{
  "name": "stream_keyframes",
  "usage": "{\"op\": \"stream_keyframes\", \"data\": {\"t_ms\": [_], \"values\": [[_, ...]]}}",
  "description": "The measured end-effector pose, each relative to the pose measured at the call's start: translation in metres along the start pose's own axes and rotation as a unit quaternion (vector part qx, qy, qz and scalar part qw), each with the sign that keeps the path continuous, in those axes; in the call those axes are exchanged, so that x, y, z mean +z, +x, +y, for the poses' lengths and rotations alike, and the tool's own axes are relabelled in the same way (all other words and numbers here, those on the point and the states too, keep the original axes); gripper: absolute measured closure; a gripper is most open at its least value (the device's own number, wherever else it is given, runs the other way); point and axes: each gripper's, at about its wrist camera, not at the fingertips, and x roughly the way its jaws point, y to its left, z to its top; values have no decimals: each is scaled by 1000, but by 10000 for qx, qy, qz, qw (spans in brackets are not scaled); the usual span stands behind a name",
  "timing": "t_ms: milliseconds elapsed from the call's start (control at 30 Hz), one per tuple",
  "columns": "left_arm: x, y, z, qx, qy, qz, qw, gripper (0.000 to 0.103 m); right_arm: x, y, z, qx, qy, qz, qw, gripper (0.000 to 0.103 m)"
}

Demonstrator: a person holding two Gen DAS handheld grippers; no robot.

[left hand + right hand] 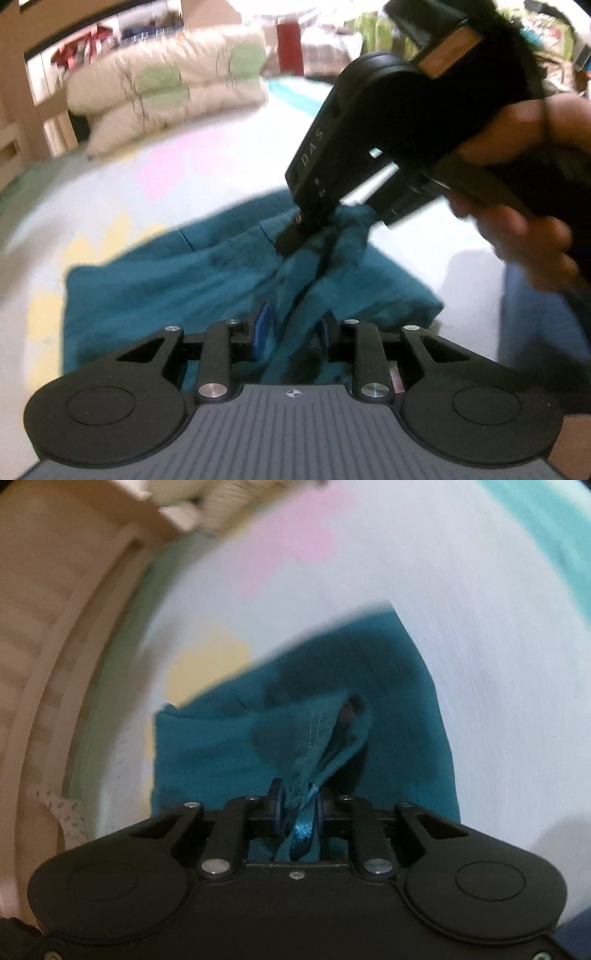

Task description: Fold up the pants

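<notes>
The teal pants (155, 291) lie partly folded on a white bed sheet (177, 184). My left gripper (293, 328) is shut on a raised ridge of the teal fabric, which runs between its blue pads. The right gripper (310, 225) shows in the left wrist view, coming down from the upper right, pinching the same bunched fabric further away. In the right wrist view the right gripper (300, 806) is shut on a gathered fold of the pants (221, 738), with a shiny teal drawstring (301, 834) hanging between its pads.
Stacked cream and green pillows (166, 88) lie at the far side of the bed. A wooden bed frame (55, 627) curves along the left. The sheet has pink and yellow patches. A person's hand (532, 206) holds the right gripper.
</notes>
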Motion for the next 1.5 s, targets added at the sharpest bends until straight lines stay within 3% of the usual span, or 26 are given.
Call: {"op": "stream_keyframes", "data": {"t_ms": [167,300,367,433,633,733,833,1067,1300,1500], "values": [[-3,-43,24,-10,-388,-214,9990,76,6,-38,34,-292,-1157,-678,9905,79],[-5,-40,57,121,-1151,121,9932,76,1,-12,6,-800,-931,-289,9920,78],[-8,-33,76,330,-1527,404,9869,76,-4,9,-10,-1173,-877,2,9892,78],[-9,-28,94,447,-1867,661,9792,76,-11,18,-18,-1265,-796,125,9887,78],[-8,-16,135,332,-2674,1045,9573,76,-9,2,-4,-1270,-865,-266,9878,79],[-15,-5,141,422,-2773,1156,9529,76,-8,15,-13,-1528,-774,-160,9851,79],[-19,-2,142,432,-2680,1295,9537,76,-11,19,-20,-1543,-672,-110,9857,77],[-20,1,143,323,-2560,1333,9569,76,-8,0,-21,-1675,-504,-544,9831,37],[-26,19,157,128,-2954,1444,9443,76,-4,22,-38,-1523,-161,-106,9882,37],[-26,33,163,34,-2897,1507,9452,75,2,33,-48,-1211,112,-23,9926,29]]}}
